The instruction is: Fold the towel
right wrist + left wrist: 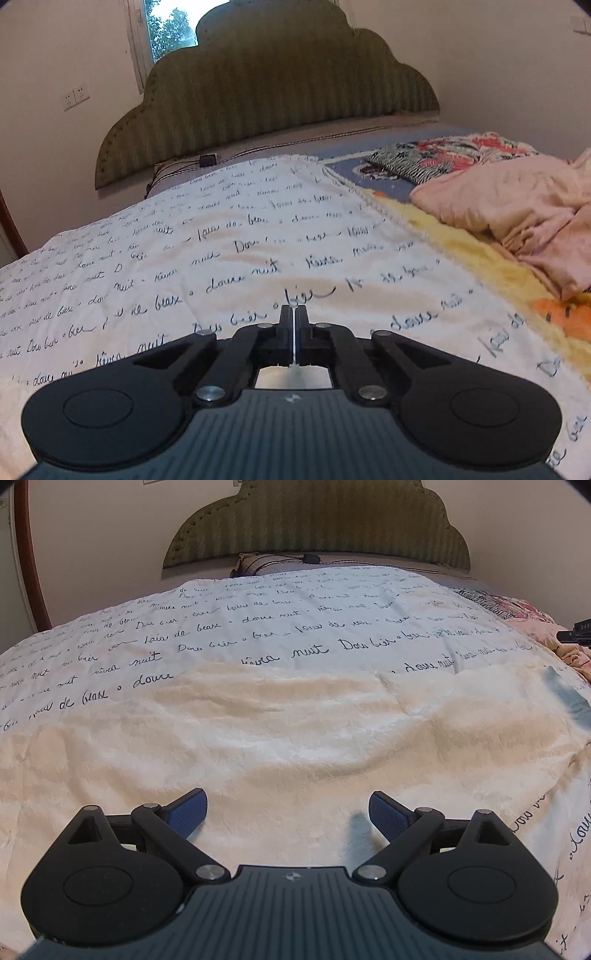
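On the bed (480, 251) — towel (280, 731) spread flat, part folded, both tongs above it.

Across most of the bed lies the towel, its script-printed white face up toward the green scalloped headboard (266, 92); in the left wrist view a plain cream plush band of it is turned over the near portion, edge running side to side. Beside the towel's right edge sit a yellow patterned cover and a crumpled pink blanket (524, 218), well clear of the tongs. The left tongs (288, 814) stand wide over the plush band, blue pads (188, 812) apart with only towel surface seen between them. The right tongs (294, 314) are narrow — fingers pressed together over the printed face; whether any cloth is pinched cannot be told.
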`<state>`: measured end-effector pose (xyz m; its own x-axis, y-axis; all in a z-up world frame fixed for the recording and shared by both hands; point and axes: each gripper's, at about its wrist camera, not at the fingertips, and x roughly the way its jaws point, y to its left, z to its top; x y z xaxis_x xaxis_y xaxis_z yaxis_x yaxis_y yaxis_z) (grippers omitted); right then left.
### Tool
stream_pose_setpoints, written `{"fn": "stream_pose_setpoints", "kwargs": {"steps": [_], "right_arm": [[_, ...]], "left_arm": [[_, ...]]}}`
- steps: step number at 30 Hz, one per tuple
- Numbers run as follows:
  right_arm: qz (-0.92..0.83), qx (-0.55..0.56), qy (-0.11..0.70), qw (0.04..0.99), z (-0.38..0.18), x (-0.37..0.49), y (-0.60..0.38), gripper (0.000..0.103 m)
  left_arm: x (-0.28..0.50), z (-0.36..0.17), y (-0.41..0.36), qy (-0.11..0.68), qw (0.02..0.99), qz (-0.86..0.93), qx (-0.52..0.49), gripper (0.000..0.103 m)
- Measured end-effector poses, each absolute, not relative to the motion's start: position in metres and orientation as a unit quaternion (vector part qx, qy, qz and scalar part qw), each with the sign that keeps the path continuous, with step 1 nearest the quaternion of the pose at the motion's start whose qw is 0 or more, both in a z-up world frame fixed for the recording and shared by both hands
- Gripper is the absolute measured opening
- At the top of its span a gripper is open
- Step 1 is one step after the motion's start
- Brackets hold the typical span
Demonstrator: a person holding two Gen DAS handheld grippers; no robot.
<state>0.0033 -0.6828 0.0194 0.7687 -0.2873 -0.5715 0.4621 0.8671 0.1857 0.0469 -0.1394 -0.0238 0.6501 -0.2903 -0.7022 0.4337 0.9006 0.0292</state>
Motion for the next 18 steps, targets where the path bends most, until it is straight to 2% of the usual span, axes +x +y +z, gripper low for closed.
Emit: {"fn": "stream_pose_setpoints", "kwargs": {"steps": [4, 7, 8, 9, 10, 11, 12, 13, 14, 15, 18], "right_arm": [[-0.218, 0.172, 0.318, 0.907, 0.005, 0.031, -0.692, 0.004], [-0.196, 0.202, 0.356, 0.891, -0.012, 0.028, -0.701, 0.022], [-0.185, 0.22, 0.355, 0.889, -0.018, 0.022, -0.704, 0.04], [-0.183, 0.232, 0.355, 0.887, -0.023, 0.018, -0.706, 0.068], [-0.179, 0.236, 0.357, 0.886, -0.027, 0.015, -0.706, 0.079], [-0.171, 0.234, 0.356, 0.888, -0.03, 0.013, -0.706, 0.083], [-0.163, 0.233, 0.352, 0.892, -0.031, 0.012, -0.704, 0.078], [-0.147, 0.236, 0.343, 0.897, -0.03, 0.011, -0.702, 0.063], [-0.123, 0.242, 0.337, 0.901, -0.029, 0.011, -0.699, 0.017], [-0.122, 0.239, 0.34, 0.902, -0.028, 0.013, -0.695, 0.004], [-0.126, 0.185, 0.358, 0.906, -0.021, 0.017, -0.679, 0.001]], "left_arm": [[0.043, -0.021, -0.138, 0.365, 0.902, -0.207, 0.103, 0.096], [0.042, -0.018, -0.136, 0.354, 0.907, -0.203, 0.104, 0.097], [0.044, -0.018, -0.136, 0.357, 0.907, -0.201, 0.102, 0.097], [0.045, -0.019, -0.136, 0.361, 0.905, -0.202, 0.098, 0.097], [0.046, -0.02, -0.135, 0.367, 0.903, -0.204, 0.092, 0.097], [0.047, -0.021, -0.135, 0.371, 0.902, -0.205, 0.088, 0.097], [0.047, -0.021, -0.135, 0.374, 0.9, -0.207, 0.084, 0.097], [0.047, -0.022, -0.135, 0.375, 0.899, -0.209, 0.083, 0.097], [0.046, -0.022, -0.135, 0.375, 0.899, -0.209, 0.085, 0.097], [0.045, -0.022, -0.136, 0.373, 0.9, -0.207, 0.089, 0.097], [0.043, -0.02, -0.134, 0.365, 0.903, -0.205, 0.095, 0.097]]}}
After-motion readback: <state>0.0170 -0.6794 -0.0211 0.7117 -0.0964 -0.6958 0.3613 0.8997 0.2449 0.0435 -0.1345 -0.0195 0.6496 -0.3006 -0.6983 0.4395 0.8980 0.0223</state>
